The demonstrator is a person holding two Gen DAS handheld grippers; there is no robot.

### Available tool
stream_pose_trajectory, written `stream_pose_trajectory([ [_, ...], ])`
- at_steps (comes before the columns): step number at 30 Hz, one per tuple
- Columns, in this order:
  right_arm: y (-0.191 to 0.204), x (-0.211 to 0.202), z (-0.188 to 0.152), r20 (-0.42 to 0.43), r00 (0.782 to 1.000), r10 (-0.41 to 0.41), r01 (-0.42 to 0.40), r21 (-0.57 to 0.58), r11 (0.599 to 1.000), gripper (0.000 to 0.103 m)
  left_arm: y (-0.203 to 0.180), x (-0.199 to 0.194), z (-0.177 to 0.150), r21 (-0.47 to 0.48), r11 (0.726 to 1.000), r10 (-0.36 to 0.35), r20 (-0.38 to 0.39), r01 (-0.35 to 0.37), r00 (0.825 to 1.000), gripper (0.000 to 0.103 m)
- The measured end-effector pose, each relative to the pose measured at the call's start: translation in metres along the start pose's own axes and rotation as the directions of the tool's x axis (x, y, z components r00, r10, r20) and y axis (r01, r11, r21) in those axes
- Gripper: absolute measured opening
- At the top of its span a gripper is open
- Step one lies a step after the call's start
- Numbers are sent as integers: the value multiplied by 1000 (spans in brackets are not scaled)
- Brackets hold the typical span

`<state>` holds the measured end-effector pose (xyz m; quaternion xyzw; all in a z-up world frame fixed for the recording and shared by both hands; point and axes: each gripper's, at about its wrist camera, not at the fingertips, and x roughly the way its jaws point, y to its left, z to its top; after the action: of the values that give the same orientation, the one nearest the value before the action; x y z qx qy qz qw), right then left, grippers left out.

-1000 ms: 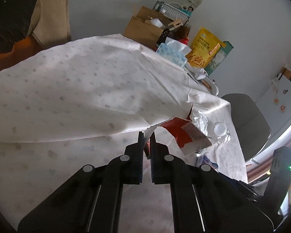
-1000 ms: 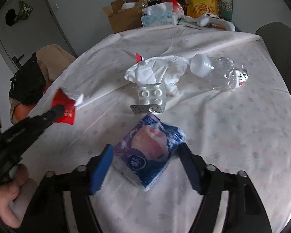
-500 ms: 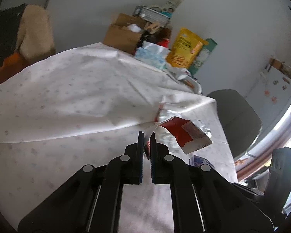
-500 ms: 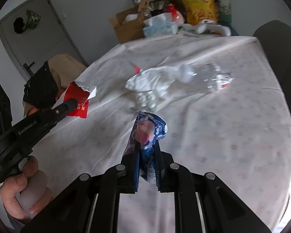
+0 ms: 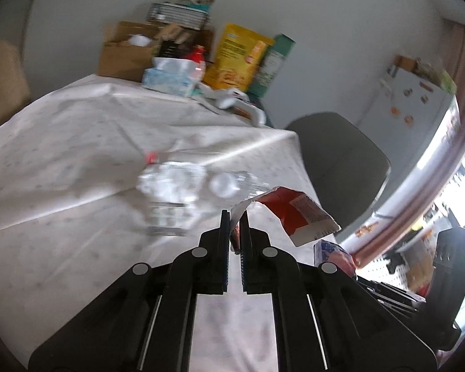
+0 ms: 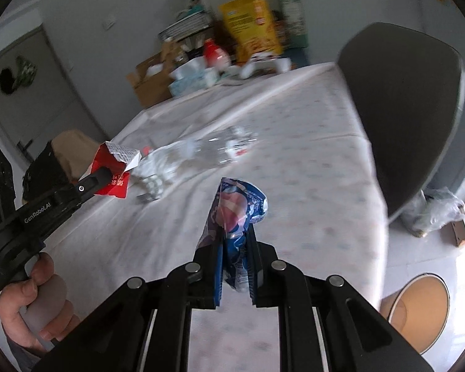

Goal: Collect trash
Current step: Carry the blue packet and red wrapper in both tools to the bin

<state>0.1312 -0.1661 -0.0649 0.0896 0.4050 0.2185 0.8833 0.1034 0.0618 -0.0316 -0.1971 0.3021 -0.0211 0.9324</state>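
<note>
Left wrist view
Your left gripper point(image 5: 235, 217): fingers drawn narrow, pinching the torn edge of a red wrapper point(image 5: 297, 217), which hangs off to the right of the tips, above the cloth.
Table point(image 5: 77, 142): white spotted cloth fills the left and centre of the frame.
Loose trash: a blurred heap of crumpled white paper point(image 5: 170, 183) and a clear plastic bottle point(image 5: 232, 183) lie at centre frame, just beyond the fingertips.
Blue wrapper point(image 5: 333, 252): lower right, partly hidden behind your gripper body.
Background: yellow snack bag point(image 5: 232, 59) and cardboard box point(image 5: 124, 52) at top centre; grey chair point(image 5: 338, 161) at right.

Right wrist view
Your right gripper point(image 6: 235, 240): fingers closed to a narrow gap, clamping the blue wrapper point(image 6: 237, 207), which stands up crumpled from between the tips at centre frame.
Your left gripper point(image 6: 104, 175): centre left, tip clamped on the red wrapper point(image 6: 116, 167), clear of the cloth.
Your left hand point(image 6: 37, 303): lower left, wrapped round the handle.
Loose trash: white paper point(image 6: 161, 167) and the bottle point(image 6: 223, 148) on the table point(image 6: 310, 186), just right of the red wrapper.
Floor: round bin point(image 6: 418, 310) with a tan inside at lower right, below the chair point(image 6: 403, 108).
</note>
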Motion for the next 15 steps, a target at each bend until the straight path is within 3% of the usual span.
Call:
stream_pose_trajectory([
  [7,-73,-34,-5,50,997,-66,61,105,993,13,-73,29,-8,110,992,-58,-54,64,997,6],
  [15,-157,-65,-22,75,986,-151,130,235,963,14,-155,70,-30,214,966,-112,-154,144,982,6],
])
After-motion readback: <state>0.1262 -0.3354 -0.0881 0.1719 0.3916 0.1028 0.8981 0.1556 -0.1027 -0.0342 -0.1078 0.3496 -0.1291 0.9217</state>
